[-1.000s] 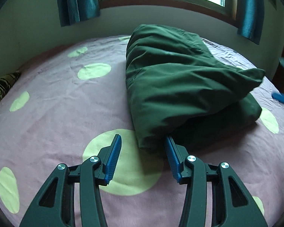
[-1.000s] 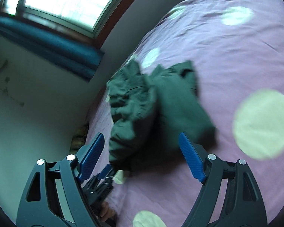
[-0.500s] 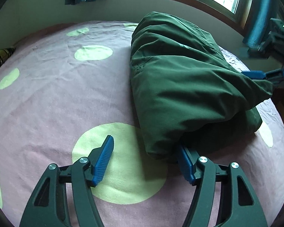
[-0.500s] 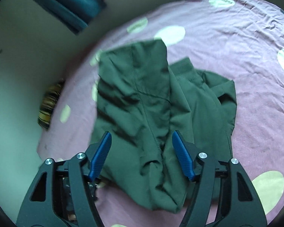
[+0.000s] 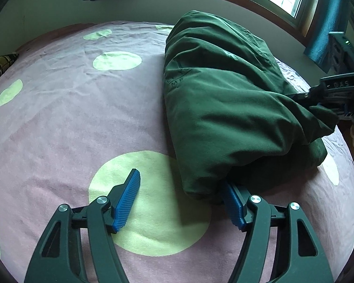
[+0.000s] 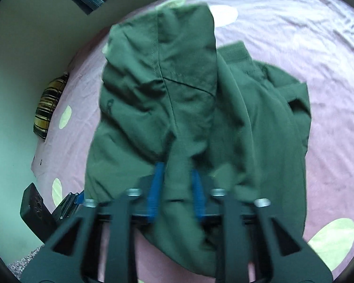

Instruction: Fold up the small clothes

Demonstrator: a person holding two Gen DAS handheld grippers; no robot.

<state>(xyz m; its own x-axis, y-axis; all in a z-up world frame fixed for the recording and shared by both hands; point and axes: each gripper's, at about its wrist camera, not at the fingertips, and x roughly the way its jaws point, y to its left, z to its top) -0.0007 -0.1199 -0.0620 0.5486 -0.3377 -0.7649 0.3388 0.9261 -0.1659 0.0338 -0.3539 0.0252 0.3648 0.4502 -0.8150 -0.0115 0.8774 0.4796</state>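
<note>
Pink spotted bedsheet point(image 5: 59, 122) fills the frame, green garment point(image 5: 224, 108) bunched at centre right. Your right gripper point(image 6: 175, 188) has just closed, pinching a fold; your left gripper point(image 5: 181, 200) has just widened, nothing clamped. Next, likely grip the near corner.

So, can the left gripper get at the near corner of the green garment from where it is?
Probably yes. The left gripper is open right at the green garment; one finger already sits under its near fold, and only bare bedspread lies beside it. The right gripper pinches another part.
</note>
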